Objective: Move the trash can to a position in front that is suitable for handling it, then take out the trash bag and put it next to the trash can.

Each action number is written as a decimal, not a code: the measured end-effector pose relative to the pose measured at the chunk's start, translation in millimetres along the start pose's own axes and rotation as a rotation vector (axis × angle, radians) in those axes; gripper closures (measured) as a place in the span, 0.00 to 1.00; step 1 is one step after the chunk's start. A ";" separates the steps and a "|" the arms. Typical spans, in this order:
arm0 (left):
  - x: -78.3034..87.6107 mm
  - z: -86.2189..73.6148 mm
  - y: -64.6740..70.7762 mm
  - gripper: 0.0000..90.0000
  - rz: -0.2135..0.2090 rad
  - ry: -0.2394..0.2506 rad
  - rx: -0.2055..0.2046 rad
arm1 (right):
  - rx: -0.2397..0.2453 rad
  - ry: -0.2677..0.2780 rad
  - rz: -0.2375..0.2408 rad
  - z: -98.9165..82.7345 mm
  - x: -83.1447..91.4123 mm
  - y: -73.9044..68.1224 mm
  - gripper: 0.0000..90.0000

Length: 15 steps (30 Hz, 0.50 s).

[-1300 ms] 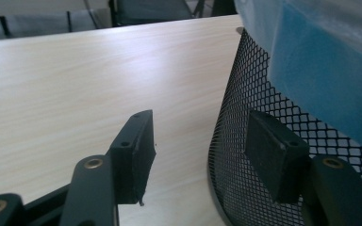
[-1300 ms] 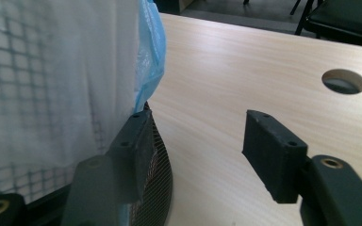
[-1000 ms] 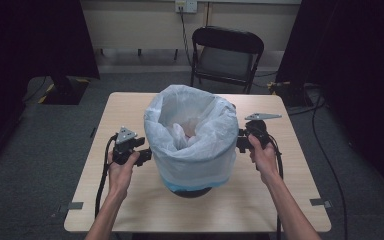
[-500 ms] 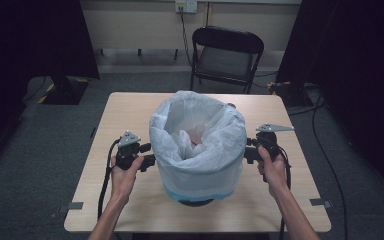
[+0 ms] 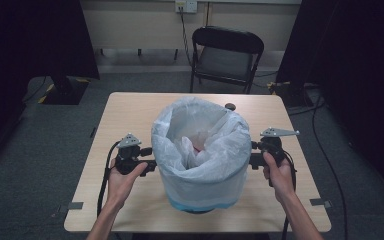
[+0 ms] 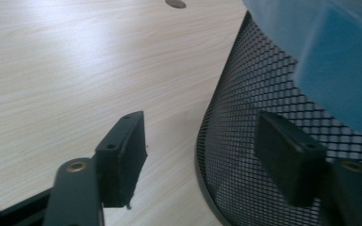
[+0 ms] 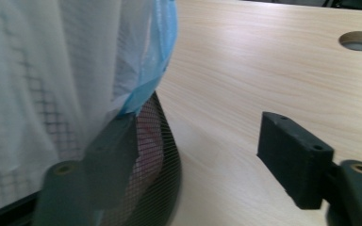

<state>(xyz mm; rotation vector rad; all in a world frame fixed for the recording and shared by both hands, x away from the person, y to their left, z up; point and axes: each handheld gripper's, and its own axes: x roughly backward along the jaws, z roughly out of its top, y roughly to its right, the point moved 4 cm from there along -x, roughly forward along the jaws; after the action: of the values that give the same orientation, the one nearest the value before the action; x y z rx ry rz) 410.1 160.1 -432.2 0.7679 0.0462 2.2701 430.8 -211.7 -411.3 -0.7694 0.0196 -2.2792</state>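
A black mesh bin (image 5: 200, 207) lined with a white-and-blue plastic bag (image 5: 200, 150) stands at the centre of the high view, on the near half of a pale wooden table (image 5: 130, 107). The bag's top is folded down over the bin's rim and hangs loosely down the outside; its blue edge ends short of the bin's foot, leaving a band of mesh bare. Something pinkish lies inside the bag, too unclear to name.

Left gripper (image 5: 152, 162) — held level at the bin's left side, jaws pointing at the bag. In the left gripper view its jaws stand apart, having just opened, with nothing between them; the right-hand jaw lies in front of the mesh wall (image 6: 245, 108).

Right gripper (image 5: 250, 154) — at the bin's right side, likewise level. In the right gripper view its jaws are wide, having just opened; the left-hand jaw is behind the hanging bag (image 7: 52, 70), the other over bare table.

A folding chair (image 5: 225, 55) stands beyond the table at upper centre.
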 end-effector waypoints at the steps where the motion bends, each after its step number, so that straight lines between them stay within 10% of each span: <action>1: 0.9 0.5 -0.9 0.34 -0.008 -0.004 -0.002 | 0.000 0.001 -0.001 0.7 0.5 1.1 0.24; 10: 27.7 16.3 -13.2 0.37 -0.023 0.104 0.030 | -0.001 0.061 -0.045 14.0 16.8 8.2 0.15; 15: 46.2 33.8 -15.9 0.32 -0.010 0.160 0.006 | 0.014 0.095 -0.042 28.5 32.2 10.5 0.36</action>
<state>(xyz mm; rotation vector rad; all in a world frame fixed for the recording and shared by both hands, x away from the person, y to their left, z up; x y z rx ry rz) 412.6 195.7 -384.7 0.5867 0.1312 2.3186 434.5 -234.5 -373.5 -0.6600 0.0321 -2.3519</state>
